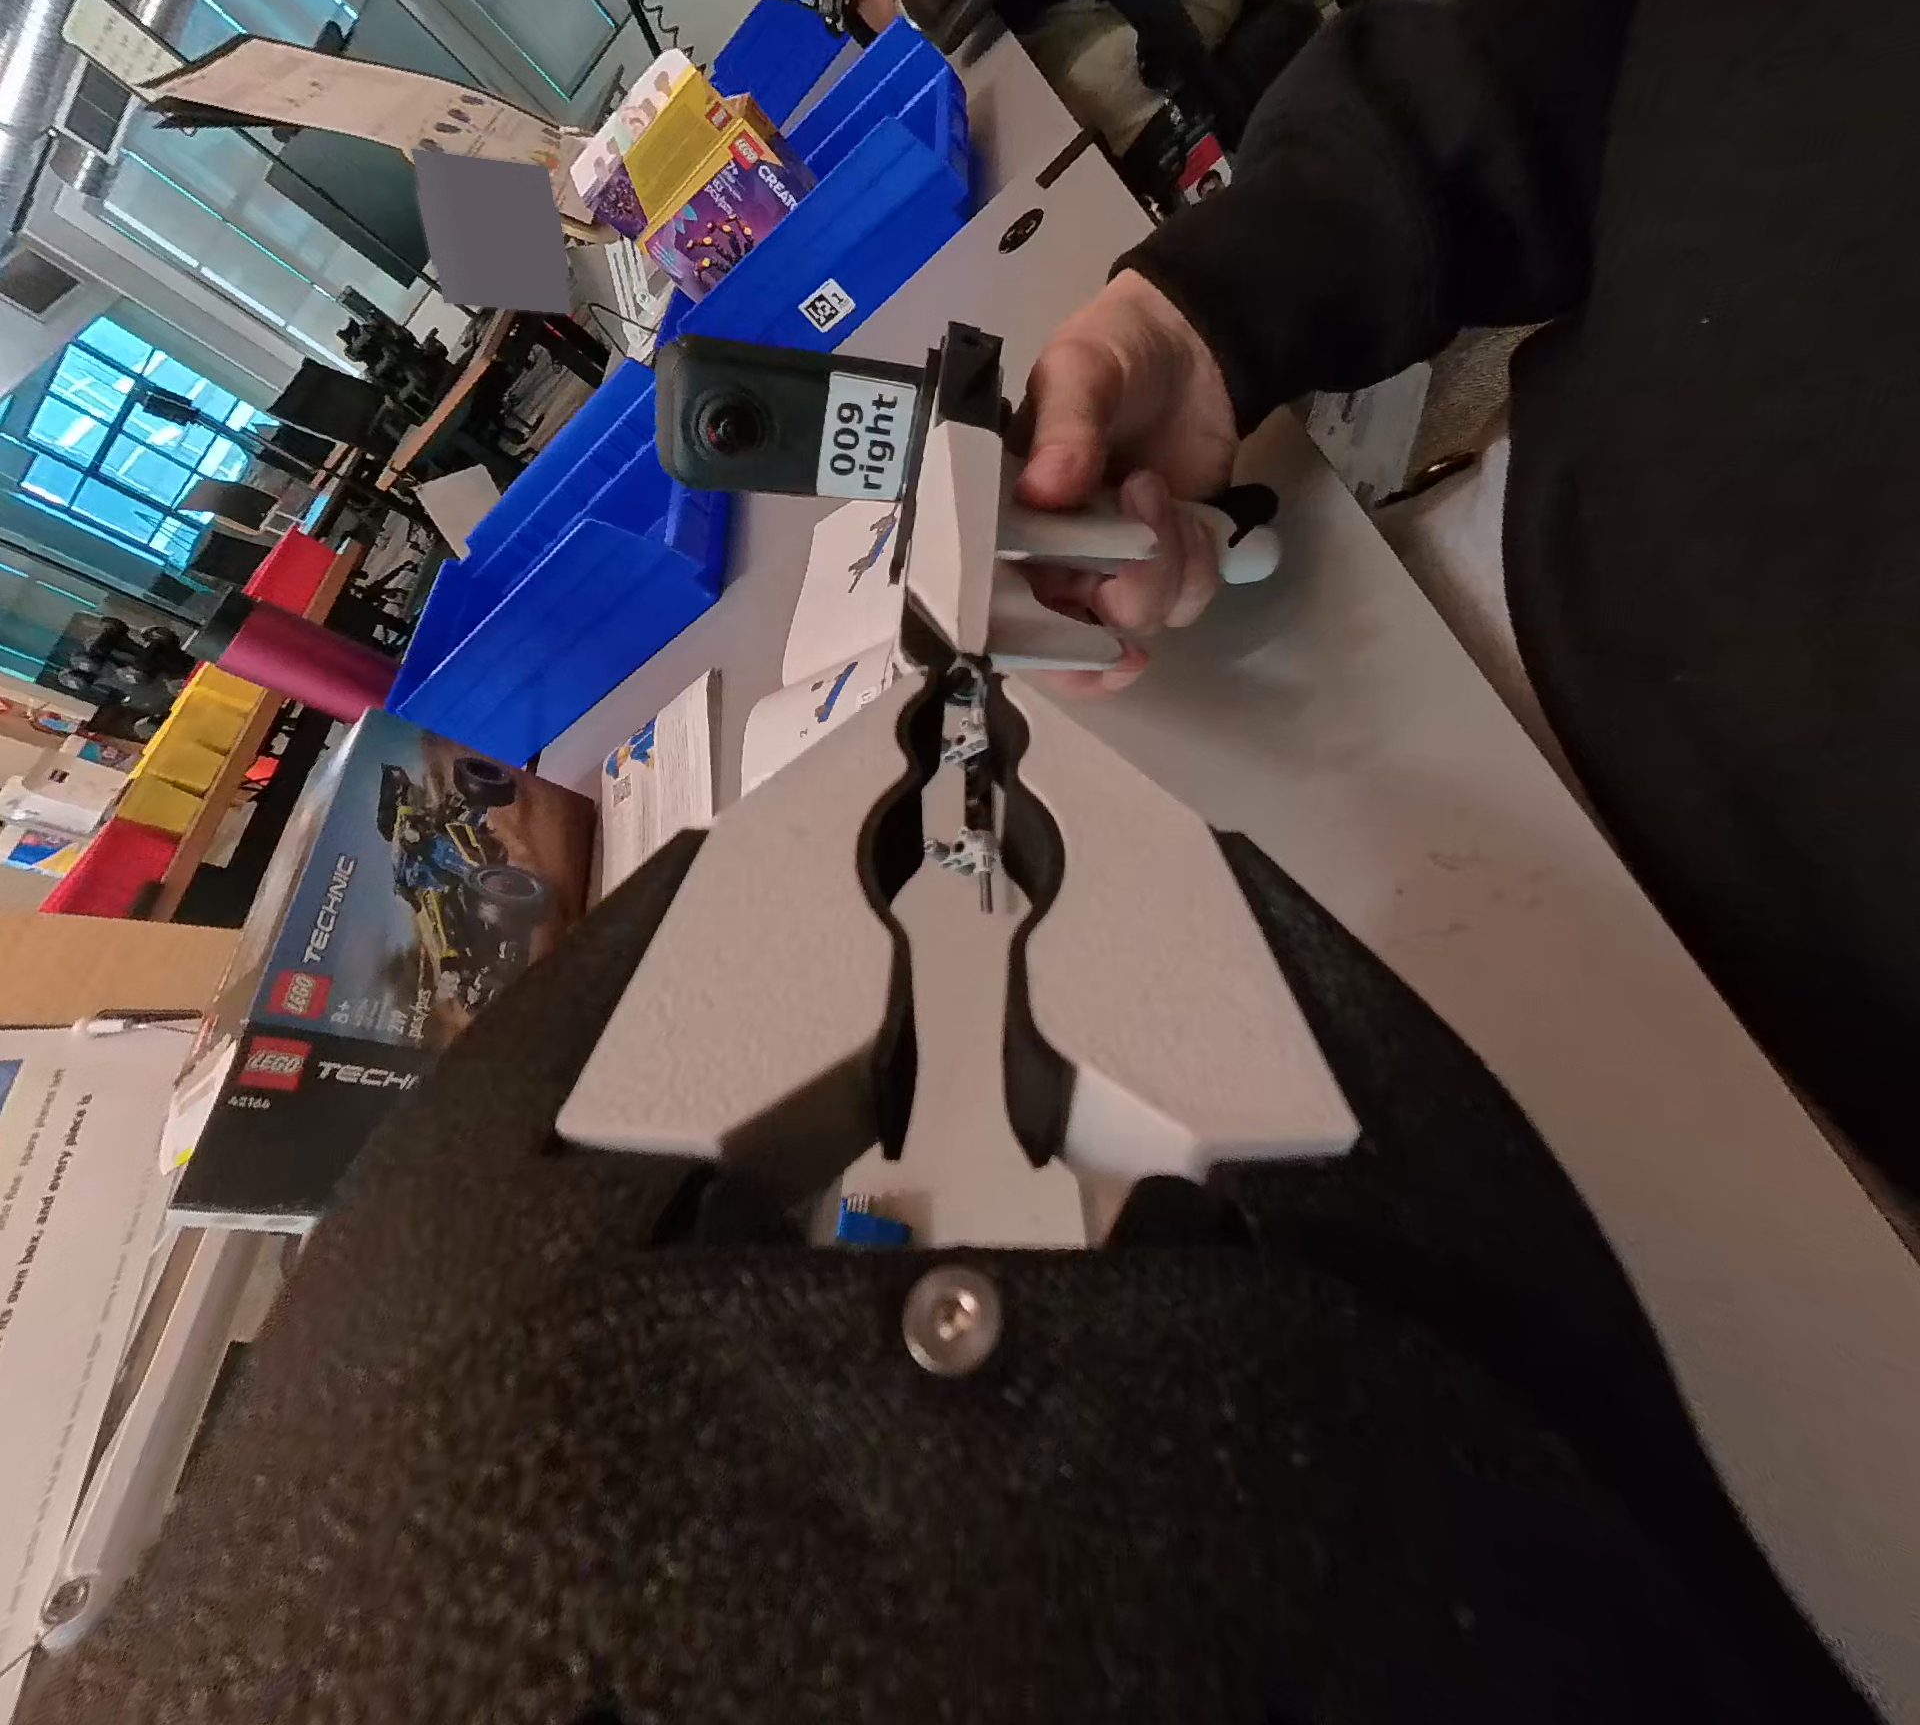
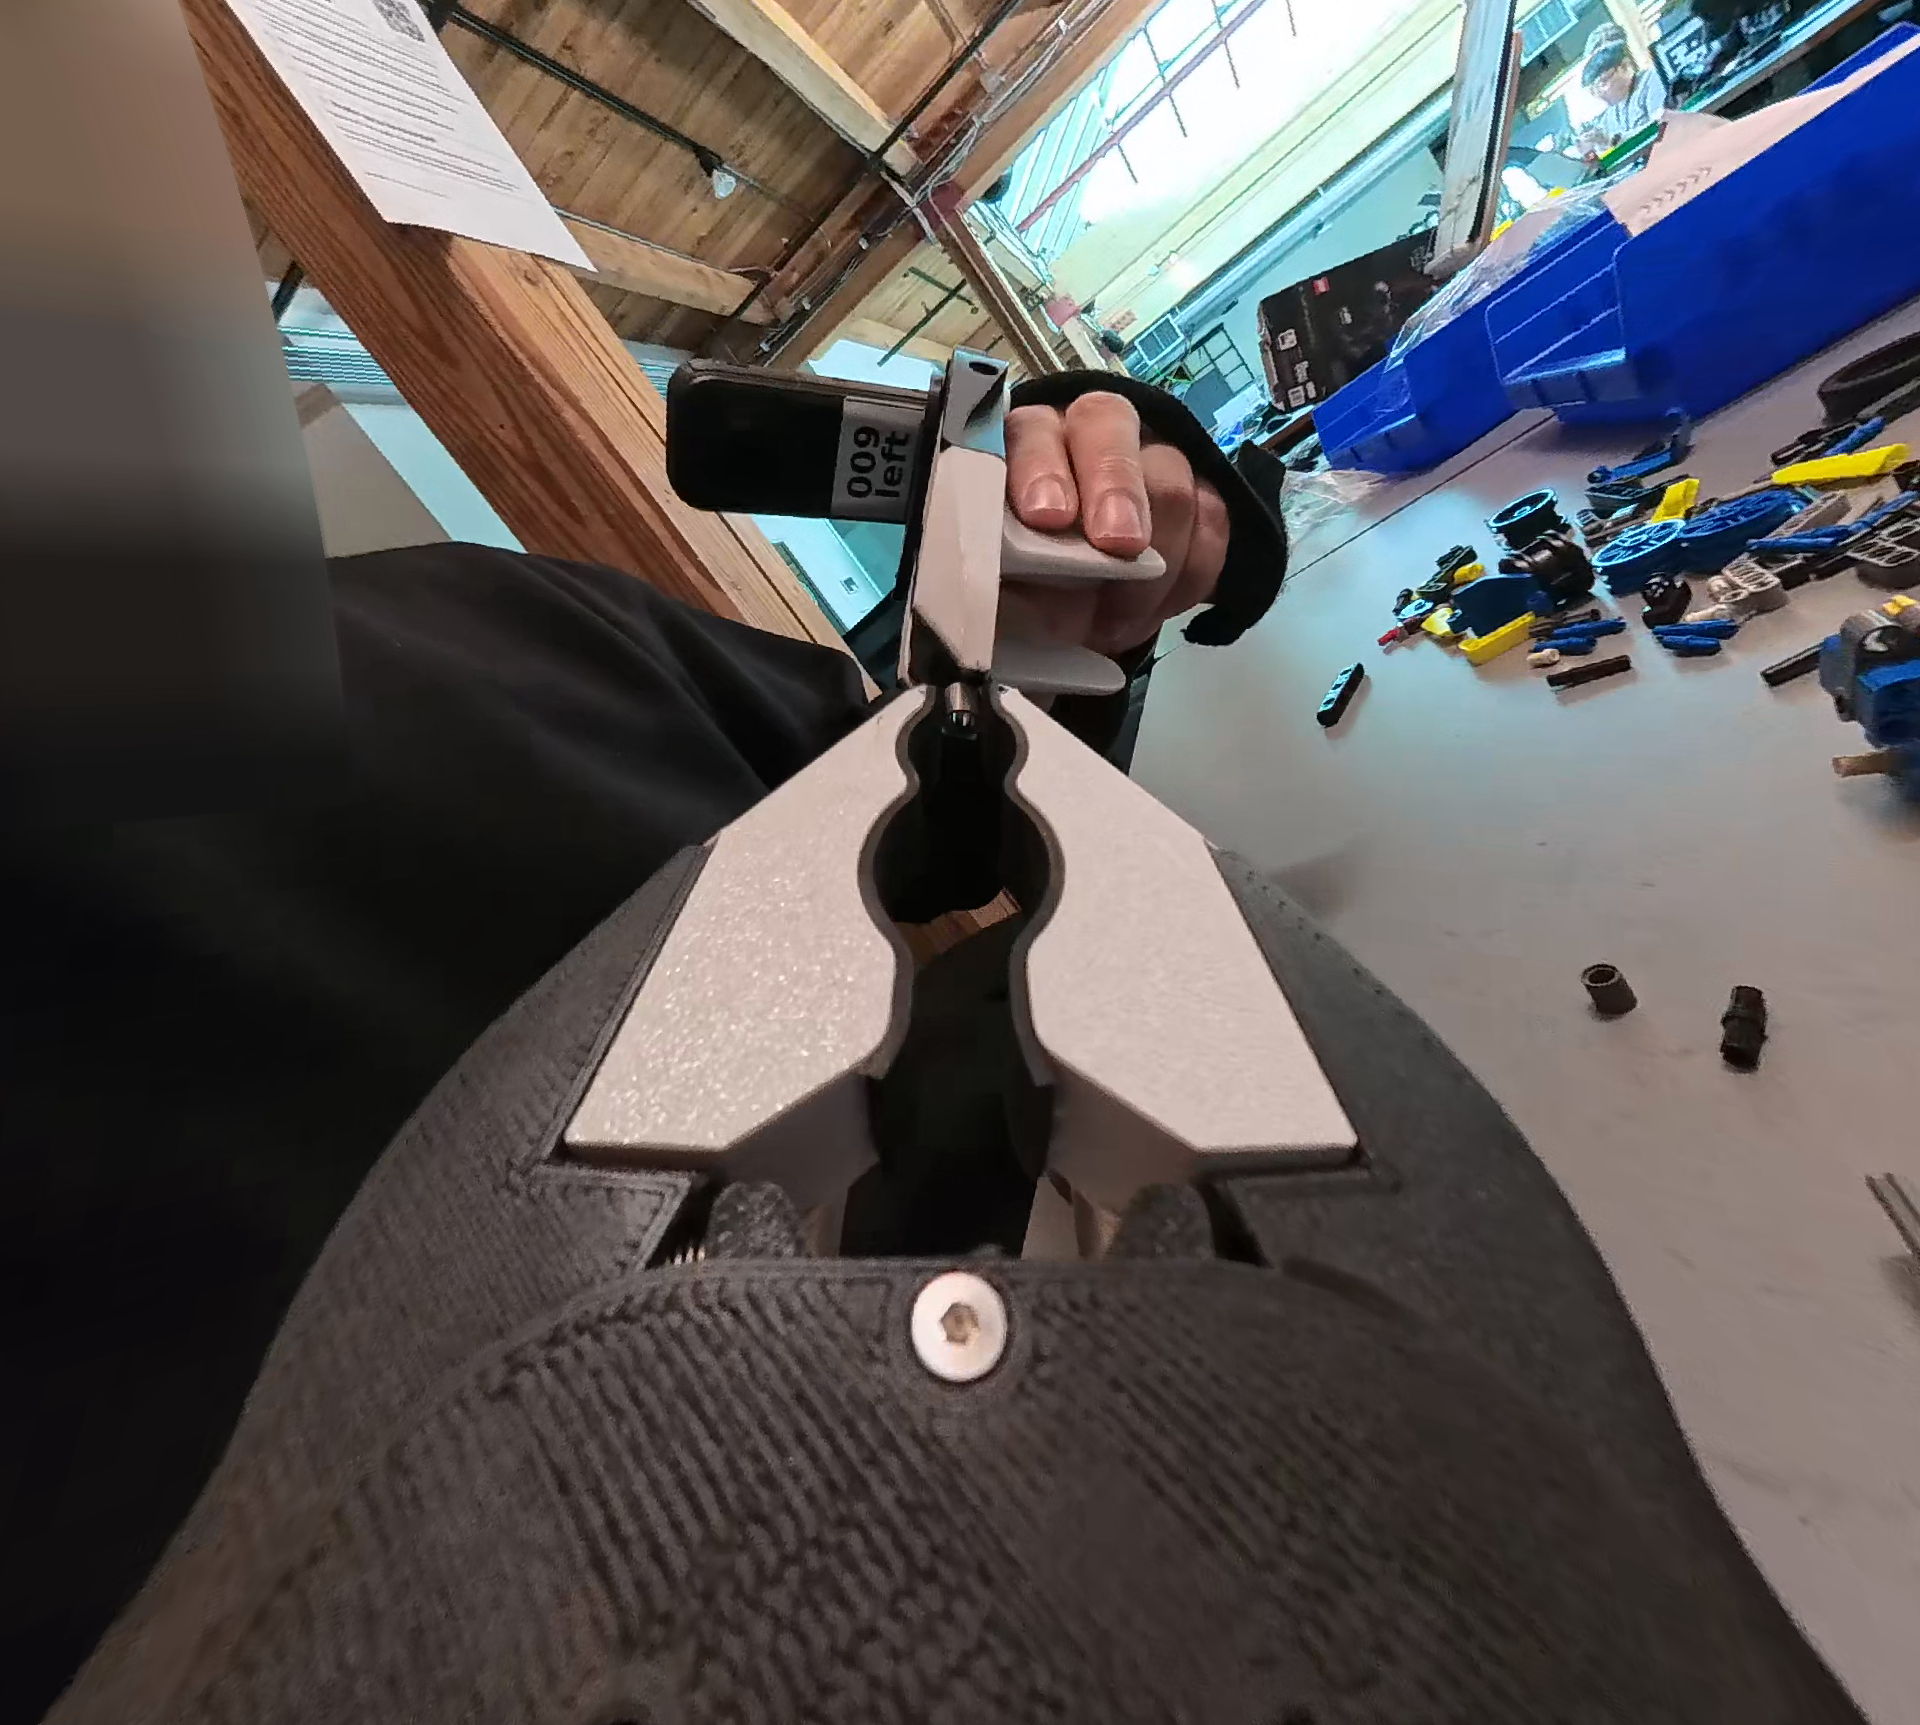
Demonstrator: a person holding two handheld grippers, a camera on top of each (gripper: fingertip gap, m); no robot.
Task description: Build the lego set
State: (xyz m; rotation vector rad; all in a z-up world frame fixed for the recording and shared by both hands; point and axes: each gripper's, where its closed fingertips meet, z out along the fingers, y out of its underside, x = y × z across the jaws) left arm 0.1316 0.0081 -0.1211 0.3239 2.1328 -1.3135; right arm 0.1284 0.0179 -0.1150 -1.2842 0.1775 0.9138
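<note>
My two grippers meet tip to tip above the grey table (image 2: 1455, 896). A thin black axle with small grey connectors (image 1: 971, 828) runs along the gap between my left gripper's (image 1: 961, 709) fingers, which are closed in on it. My right gripper (image 2: 961, 704) faces it, with its tips closed on the axle's far end (image 2: 957, 719). The right gripper also shows in the left wrist view (image 1: 951, 662), and the left gripper in the right wrist view (image 2: 951, 673), each squeezed by a hand. How far the axle reaches into the right gripper is hidden.
Loose blue, yellow and black parts (image 2: 1662, 553) lie scattered on the table to the right, with two small black connectors (image 2: 1608, 989) nearer. Blue bins (image 1: 582, 574), a set box (image 1: 416, 896) and open instruction booklets (image 1: 831, 626) line the far side. The person's dark clothing is close by. My left and right fingertips are right by each other.
</note>
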